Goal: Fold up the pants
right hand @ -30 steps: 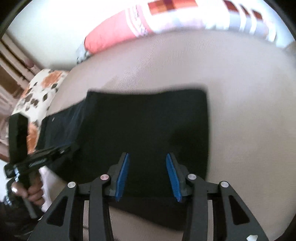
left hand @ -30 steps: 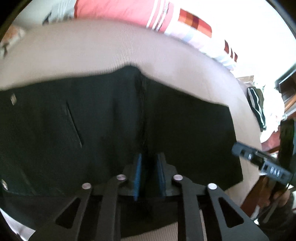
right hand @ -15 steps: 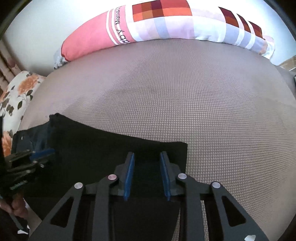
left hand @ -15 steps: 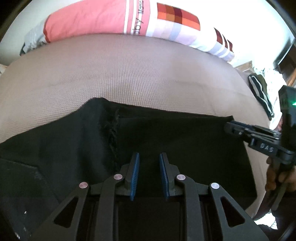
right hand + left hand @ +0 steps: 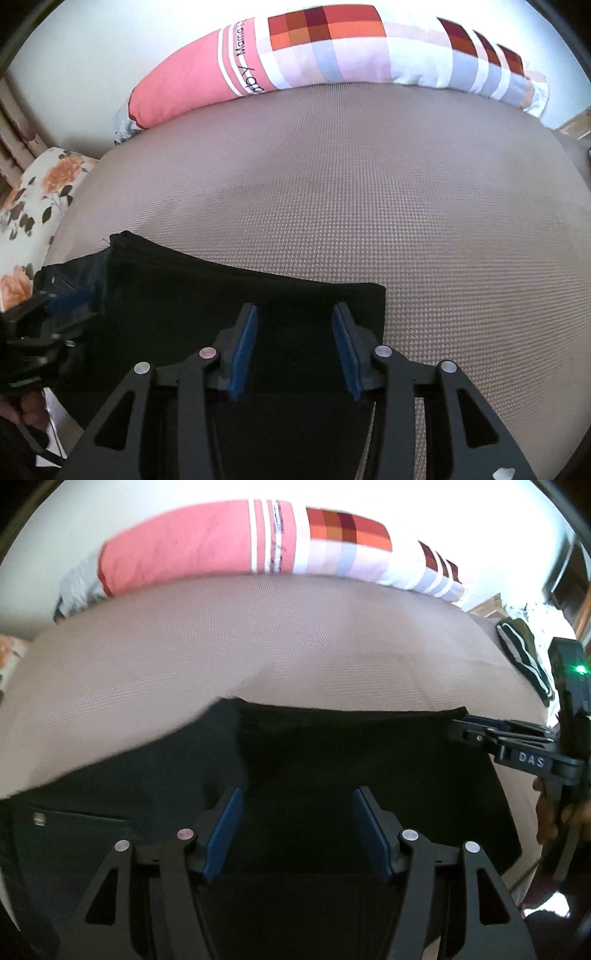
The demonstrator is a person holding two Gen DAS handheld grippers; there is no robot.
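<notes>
The black pants [image 5: 332, 775] lie flat on the brown bed [image 5: 369, 184], right under and in front of both sets of jaws. The left gripper [image 5: 295, 830] is opening up, and nothing is pinched between its blue pads. The right gripper [image 5: 295, 347] is opening too, also with nothing caught. The pants look soft, floppy and light, so they will bend easily. I think a good spot to pinch is an edge or corner, though the dark cloth hides its layers.
</notes>
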